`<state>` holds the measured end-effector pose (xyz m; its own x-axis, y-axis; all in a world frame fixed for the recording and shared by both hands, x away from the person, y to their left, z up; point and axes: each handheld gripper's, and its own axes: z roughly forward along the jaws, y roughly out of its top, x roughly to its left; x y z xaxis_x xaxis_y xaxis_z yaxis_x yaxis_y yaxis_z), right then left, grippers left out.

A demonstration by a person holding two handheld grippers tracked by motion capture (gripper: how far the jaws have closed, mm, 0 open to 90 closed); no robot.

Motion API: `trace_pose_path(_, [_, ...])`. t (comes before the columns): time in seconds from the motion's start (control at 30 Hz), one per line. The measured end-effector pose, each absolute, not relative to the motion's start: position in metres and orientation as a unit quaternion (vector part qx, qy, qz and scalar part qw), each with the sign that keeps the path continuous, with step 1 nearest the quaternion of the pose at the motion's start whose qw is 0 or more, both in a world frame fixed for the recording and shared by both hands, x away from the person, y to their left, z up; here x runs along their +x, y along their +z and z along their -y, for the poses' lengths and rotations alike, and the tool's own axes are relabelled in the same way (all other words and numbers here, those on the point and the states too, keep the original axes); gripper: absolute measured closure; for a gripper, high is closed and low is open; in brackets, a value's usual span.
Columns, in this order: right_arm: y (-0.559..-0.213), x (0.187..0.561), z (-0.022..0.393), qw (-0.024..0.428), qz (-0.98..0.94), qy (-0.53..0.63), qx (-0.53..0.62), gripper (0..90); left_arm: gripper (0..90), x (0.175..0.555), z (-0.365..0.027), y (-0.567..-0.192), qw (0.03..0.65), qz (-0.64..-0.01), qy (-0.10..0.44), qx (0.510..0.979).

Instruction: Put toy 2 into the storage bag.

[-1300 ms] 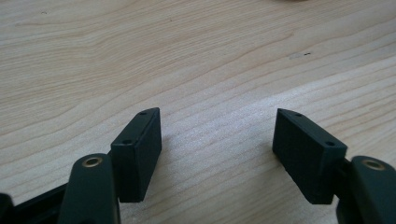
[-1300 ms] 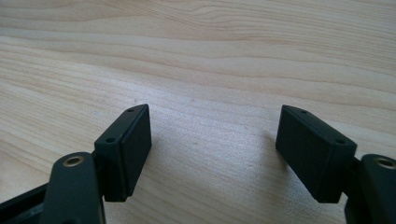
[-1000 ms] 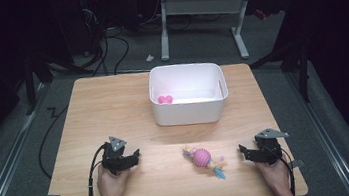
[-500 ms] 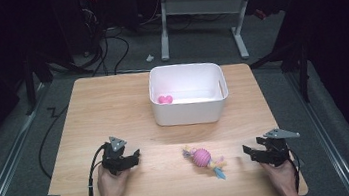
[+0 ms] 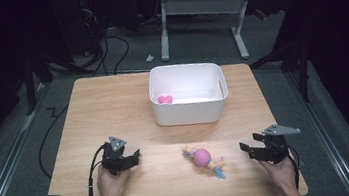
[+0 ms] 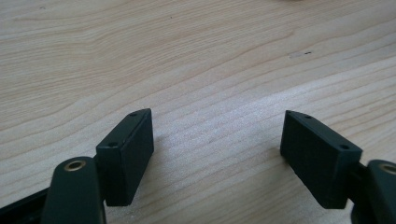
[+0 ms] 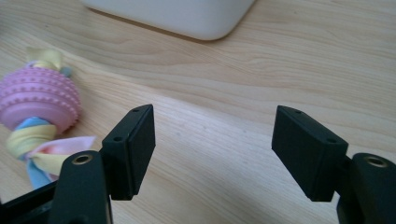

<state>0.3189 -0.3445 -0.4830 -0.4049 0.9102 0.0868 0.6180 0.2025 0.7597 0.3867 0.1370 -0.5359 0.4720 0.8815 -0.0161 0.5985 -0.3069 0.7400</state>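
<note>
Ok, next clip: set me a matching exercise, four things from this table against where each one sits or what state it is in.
Things:
1. bin
2. pink ball toy
3. heart
4. left gripper

Places or states:
A. lies inside the bin, at its left end
B. stands at the far middle of the table
C. open, with bare wood between its jaws
D. lies on the wood between the two grippers

Pairs: 1-B, 2-D, 3-A, 4-C
</note>
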Motion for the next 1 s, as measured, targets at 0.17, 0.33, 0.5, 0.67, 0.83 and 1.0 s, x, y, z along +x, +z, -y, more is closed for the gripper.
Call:
trace_pose_path(0.17, [-0.476,0.318,0.334,0.191,-0.759,0.379,0.493,31.1,20.9,0.387,-0.137,-0.536,0.346,-0.478,0.203,0.782])
trace_pose_path(0.33, [-0.473,0.316,0.318,0.177,-0.775,0.386,0.467,31.2,20.2,0.387,-0.137,-0.536,0.345,-0.477,0.202,0.783])
trace_pose_path(0.5, [-0.471,0.316,0.306,0.167,-0.786,0.387,0.451,30.8,19.6,0.387,-0.137,-0.536,0.345,-0.475,0.201,0.784])
trace_pose_path(0.67, [-0.468,0.319,0.292,0.162,-0.798,0.387,0.434,30.7,18.7,0.387,-0.136,-0.536,0.345,-0.474,0.201,0.785])
trace_pose_path(0.83, [-0.465,0.322,0.279,0.163,-0.803,0.394,0.415,30.7,18.3,0.388,-0.136,-0.536,0.345,-0.473,0.2,0.786])
trace_pose_path(1.0, [-0.464,0.326,0.26,0.147,-0.819,0.392,0.392,30.1,17.5,0.388,-0.136,-0.536,0.345,-0.472,0.199,0.787])
